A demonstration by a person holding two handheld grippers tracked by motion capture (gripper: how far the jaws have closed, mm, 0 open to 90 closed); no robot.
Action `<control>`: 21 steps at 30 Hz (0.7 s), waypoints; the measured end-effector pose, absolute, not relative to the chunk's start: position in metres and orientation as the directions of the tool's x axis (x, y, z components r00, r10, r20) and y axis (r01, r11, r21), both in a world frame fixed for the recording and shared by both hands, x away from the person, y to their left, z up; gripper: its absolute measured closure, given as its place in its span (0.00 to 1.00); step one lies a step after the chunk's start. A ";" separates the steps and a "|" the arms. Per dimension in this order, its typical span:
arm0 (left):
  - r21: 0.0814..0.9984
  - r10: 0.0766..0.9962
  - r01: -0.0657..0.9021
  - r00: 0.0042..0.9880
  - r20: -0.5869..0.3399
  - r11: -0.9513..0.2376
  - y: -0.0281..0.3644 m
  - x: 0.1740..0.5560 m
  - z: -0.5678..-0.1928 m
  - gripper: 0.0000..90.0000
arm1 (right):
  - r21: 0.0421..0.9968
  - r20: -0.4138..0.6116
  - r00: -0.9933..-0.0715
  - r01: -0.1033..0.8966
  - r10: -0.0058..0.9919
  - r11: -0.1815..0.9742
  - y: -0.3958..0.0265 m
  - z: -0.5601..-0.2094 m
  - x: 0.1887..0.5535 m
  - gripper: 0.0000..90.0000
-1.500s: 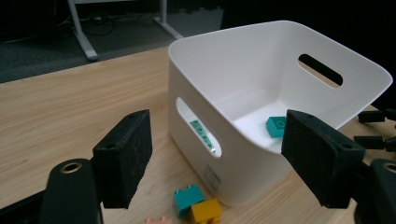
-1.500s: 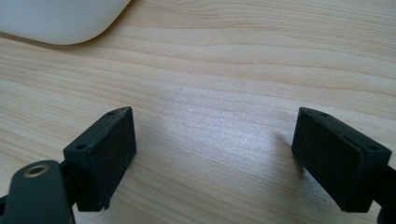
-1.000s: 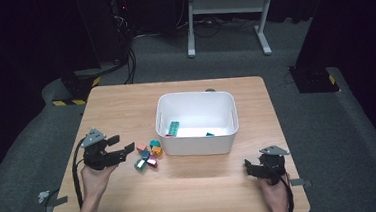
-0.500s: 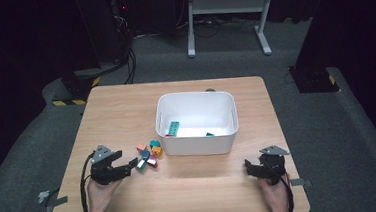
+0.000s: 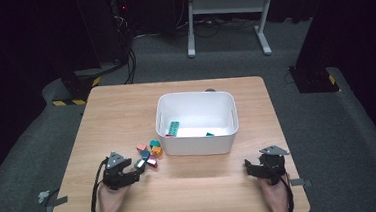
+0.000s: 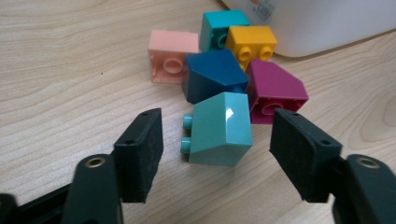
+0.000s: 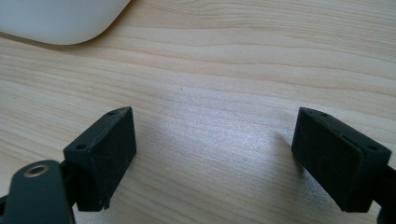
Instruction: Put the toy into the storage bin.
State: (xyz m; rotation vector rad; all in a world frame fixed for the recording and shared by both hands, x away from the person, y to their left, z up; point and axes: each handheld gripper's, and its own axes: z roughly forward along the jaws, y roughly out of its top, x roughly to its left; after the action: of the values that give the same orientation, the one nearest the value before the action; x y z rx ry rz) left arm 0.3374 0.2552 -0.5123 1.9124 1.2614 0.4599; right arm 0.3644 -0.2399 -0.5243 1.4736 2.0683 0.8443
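Between the left claw's [image 6: 217, 154] closing, not-yet-touching jaws lies a mint block [image 6: 219, 129] (studs pointing left).

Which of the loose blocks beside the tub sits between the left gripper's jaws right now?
The light green block, lying on its side with its studs pointing left. It is the nearest of the pile; the left gripper has been closing around it, not yet touching.
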 end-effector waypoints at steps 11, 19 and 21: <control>0.752 0.900 0.629 0.420 -0.115 -0.198 0.250 0.343 -0.524 0.51 | 0.709 -0.018 -0.320 0.664 0.947 0.238 -0.240 -0.524 0.364 0.15; 0.756 0.904 0.619 0.418 -0.090 -0.212 0.250 0.341 -0.525 0.60 | 0.709 -0.018 -0.319 0.664 0.947 0.238 -0.240 -0.524 0.364 0.15; 0.757 0.904 0.618 0.419 -0.086 -0.214 0.250 0.340 -0.525 0.60 | 0.709 -0.018 -0.319 0.664 0.947 0.237 -0.240 -0.524 0.364 0.15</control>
State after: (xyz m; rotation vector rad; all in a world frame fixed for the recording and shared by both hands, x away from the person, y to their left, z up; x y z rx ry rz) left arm 0.3404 0.2500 -0.5246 1.9346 1.2910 0.4915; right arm 0.3643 -0.2399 -0.5243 1.4735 2.0680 0.8439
